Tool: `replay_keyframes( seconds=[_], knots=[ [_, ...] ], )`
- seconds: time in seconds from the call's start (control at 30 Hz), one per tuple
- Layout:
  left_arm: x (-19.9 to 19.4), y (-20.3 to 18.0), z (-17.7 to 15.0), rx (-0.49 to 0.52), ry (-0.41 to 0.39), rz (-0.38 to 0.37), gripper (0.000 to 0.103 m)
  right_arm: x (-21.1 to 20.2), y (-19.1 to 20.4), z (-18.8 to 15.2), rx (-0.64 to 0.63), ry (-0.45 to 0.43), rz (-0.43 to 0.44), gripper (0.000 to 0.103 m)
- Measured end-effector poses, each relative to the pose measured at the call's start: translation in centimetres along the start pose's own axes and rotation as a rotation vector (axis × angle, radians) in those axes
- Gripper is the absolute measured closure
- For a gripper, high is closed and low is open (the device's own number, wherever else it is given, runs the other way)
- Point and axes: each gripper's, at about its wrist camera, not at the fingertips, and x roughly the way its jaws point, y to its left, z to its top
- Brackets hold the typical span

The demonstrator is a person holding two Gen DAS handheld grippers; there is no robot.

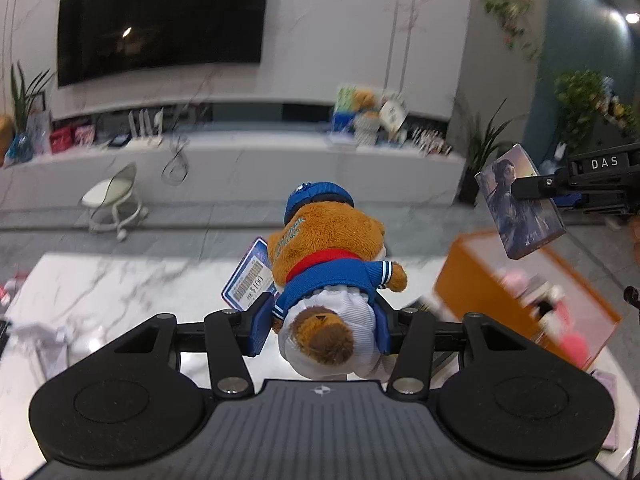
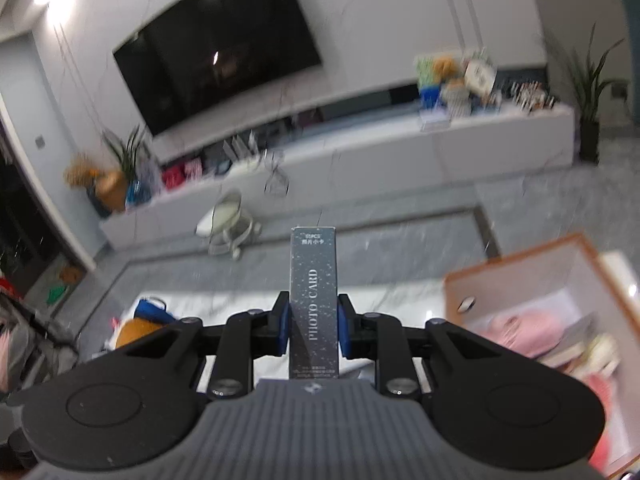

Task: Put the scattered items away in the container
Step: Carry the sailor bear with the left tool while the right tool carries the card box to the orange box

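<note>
Left fingers [image 1: 320, 326] clamping plush bear [image 1: 332, 276], right fingers [image 2: 314, 330] clamping photo-card box [image 2: 314, 304], orange container [image 2: 560, 320] nearby

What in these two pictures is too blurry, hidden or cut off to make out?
- Left wrist view: contents of the orange container are smeared by motion blur; only pink shapes show.
- Left wrist view: the teddy bear faces away in the left gripper, so its face is hidden.
- Right wrist view: small print on the photo card box, held by the right gripper, is too small to read.
</note>
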Motion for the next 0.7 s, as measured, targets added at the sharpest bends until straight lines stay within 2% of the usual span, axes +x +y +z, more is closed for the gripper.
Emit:
replay_keyframes(
  seconds=[0.17, 0.4, 0.53, 0.7],
  knots=[
    [-1.7, -3.8, 3.5, 0.042, -0.121, -0.056, 0.046, -6.1, -1.7, 3.1, 0.009, -0.158, -0.046, 0.078],
    [-3.4, -10.5, 7.6, 0.121, -0.292, -0.135, 0.045, -11.4, -5.1, 4.3, 0.012, -0.293, -0.069, 0.078],
    [-2.2, -14.1, 8.4, 0.151, -0.319, -0.185, 0.045, -12.3, -7.6, 4.4, 0.036, -0.313, -0.086, 0.078],
    [1.1, -18.0, 8.6, 0.167, -0.285, -0.249, 0.045, -12.2, -10.7, 4.3, 0.088, -0.318, -0.108, 0.078]
  ],
)
